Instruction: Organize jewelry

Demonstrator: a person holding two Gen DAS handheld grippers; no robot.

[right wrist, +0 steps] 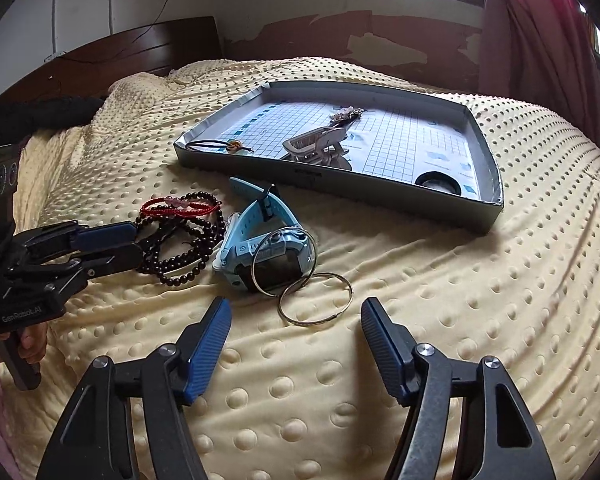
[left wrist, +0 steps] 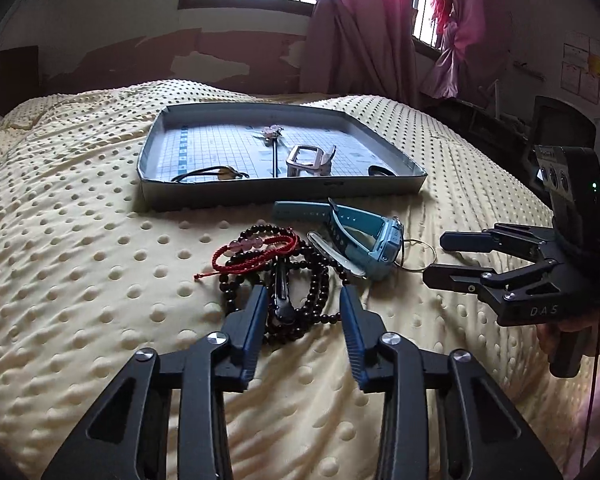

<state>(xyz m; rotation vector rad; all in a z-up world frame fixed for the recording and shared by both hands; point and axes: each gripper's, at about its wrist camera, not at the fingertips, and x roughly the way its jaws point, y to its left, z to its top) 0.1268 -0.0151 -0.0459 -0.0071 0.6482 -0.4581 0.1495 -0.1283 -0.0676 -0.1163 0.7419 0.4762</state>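
The tray (left wrist: pixel 204 196) lies well beyond both grippers and already holds 4 or so pieces: a corded pendant (left wrist: pixel 216 174), a flowered hairpin (left wrist: pixel 275 140), a pale claw clip (left wrist: pixel 310 160) and a dark ring (right wrist: pixel 438 182). The rest waits on the bedspread (left wrist: pixel 80 240).

The left gripper (left wrist: pixel 304 300) has its fingers spread around the dark bead strand (left wrist: pixel 316 284) and a black clip (left wrist: pixel 282 292), with the red cord bracelet (left wrist: pixel 256 250) just ahead.

The right gripper (right wrist: pixel 296 312) is also spread, the 2 gold hoops (right wrist: pixel 316 298) between its tips and the blue watch (right wrist: pixel 260 248) just beyond.

I judge the task roughly half done.
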